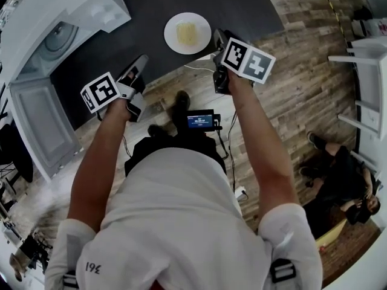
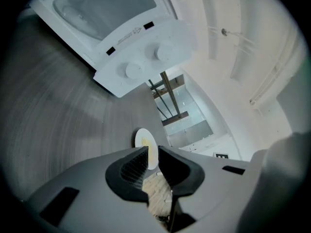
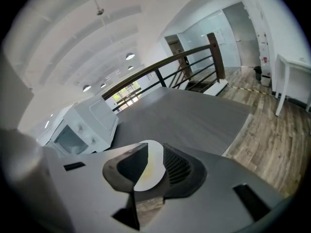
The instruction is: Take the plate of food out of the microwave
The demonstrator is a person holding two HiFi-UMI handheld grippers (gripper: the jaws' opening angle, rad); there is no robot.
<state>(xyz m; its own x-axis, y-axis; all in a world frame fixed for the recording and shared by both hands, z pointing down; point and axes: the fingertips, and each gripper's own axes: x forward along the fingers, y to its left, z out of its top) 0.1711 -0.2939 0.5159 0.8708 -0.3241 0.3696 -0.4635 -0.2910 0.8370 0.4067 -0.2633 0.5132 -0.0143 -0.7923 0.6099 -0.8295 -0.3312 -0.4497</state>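
Close in, left gripper (image 2: 152, 150), black ribbed jaws a narrow slit apart, nothing between them; right gripper (image 3: 154, 152) spread wider, gripping nothing either, round white plate (image 3: 148, 168) showing through the gap just past the tips; out on the dark grey tabletop (image 1: 151, 5), near its front edge, that plate with pale yellow food (image 1: 186, 32) in the middle, just beside the right gripper; further left, boxy white microwave (image 1: 91, 8), white door (image 1: 42, 122) swung wide open, well apart from the plate; plank wooden floor (image 1: 302, 83) beyond the table edge.
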